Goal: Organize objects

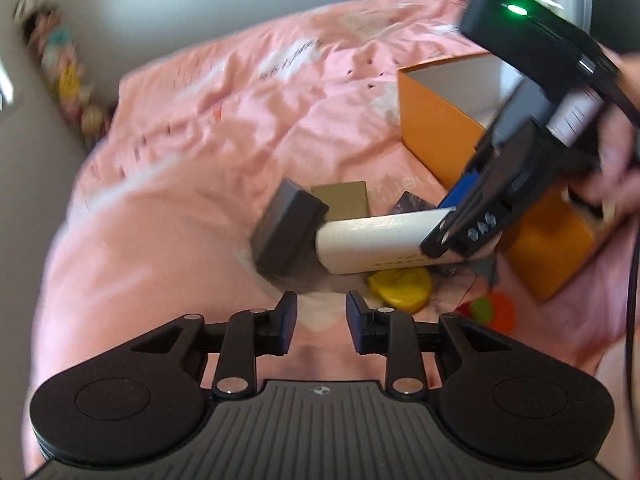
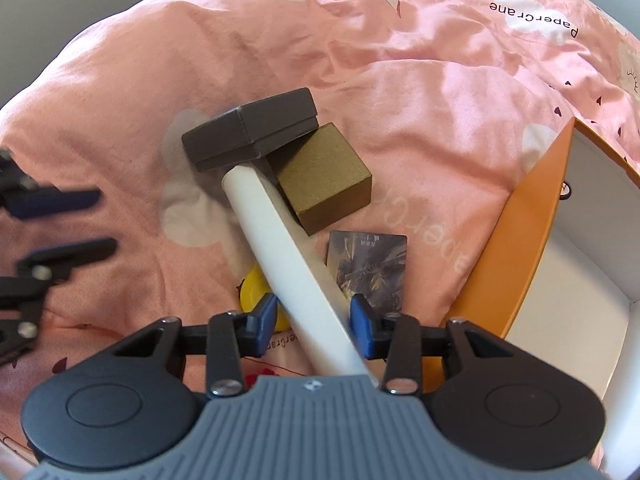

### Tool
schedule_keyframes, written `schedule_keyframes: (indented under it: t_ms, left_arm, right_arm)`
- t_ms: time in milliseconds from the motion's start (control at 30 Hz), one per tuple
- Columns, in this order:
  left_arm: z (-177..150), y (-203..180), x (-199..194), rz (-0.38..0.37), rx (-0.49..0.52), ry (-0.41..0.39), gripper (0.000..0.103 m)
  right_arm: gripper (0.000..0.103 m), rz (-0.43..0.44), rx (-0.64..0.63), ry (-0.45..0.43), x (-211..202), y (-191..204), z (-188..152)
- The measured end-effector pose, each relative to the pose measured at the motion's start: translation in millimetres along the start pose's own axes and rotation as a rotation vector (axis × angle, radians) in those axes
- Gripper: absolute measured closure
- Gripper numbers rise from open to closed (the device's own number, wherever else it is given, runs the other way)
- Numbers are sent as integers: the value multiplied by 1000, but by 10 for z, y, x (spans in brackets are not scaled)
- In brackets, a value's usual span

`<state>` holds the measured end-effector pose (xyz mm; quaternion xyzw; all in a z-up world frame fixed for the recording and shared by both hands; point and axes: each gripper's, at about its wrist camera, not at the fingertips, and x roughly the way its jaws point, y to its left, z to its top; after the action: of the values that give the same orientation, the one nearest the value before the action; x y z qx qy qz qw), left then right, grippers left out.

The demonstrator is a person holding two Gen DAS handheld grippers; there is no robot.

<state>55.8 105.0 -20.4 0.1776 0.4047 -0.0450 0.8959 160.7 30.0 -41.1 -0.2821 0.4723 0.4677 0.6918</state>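
The right tongs [image 2: 313,316] are closed around the white tube [image 2: 280,240] near its rear end, so that the long body projects forward and its far tip rests against the dark grey box [image 2: 248,132]. Just right of that tip sits the gold box [image 2: 324,176]; a printed card [image 2: 366,268] lies ahead of the right pad, and a yellow disc [image 2: 252,288] under the left pad. The open orange box [image 2: 516,240], judged the destination, stands to the right. The left tongs [image 1: 321,312] are slightly apart and empty above the pink bedspread [image 1: 180,200], clear of the tube.
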Motion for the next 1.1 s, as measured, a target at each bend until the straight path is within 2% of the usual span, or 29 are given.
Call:
schedule_keyframes:
  t_ms: [67,133,333,433,567,733,900,1000,1100]
  left_arm:
    - [-70,-10,-66,54,82,-30,64]
    - [-121,34,-87,96,120,-61,63]
    - [-158,261,-35,116,100,-68,61]
    - [-136,337,-14,92,87,-67,61]
    - [-179,347,27,102,127,-43,61]
    - [-227,394,53,95,123,-36,61]
    - [-91,550,-17,193,134,-90,60]
    - [2,708,-55,202,102,-91,60]
    - [27,754,-122,211,113,-104,60]
  right_arm:
    - [60,2,0,3,-3,-2,-7]
    - [60,1,-3,6,3,2,-8]
    - [60,-5,-16,12,24,20,9]
    - [59,-3,-16,17,46,14,16]
    - [58,-12,-17,16,69,16,35]
    - [57,-15,-20,23,108,17,47]
    - [57,-16,-26,27,123,19,65]
    - [56,-17,-26,22,118,14,75]
    - [55,-16,-23,17,111,5,80]
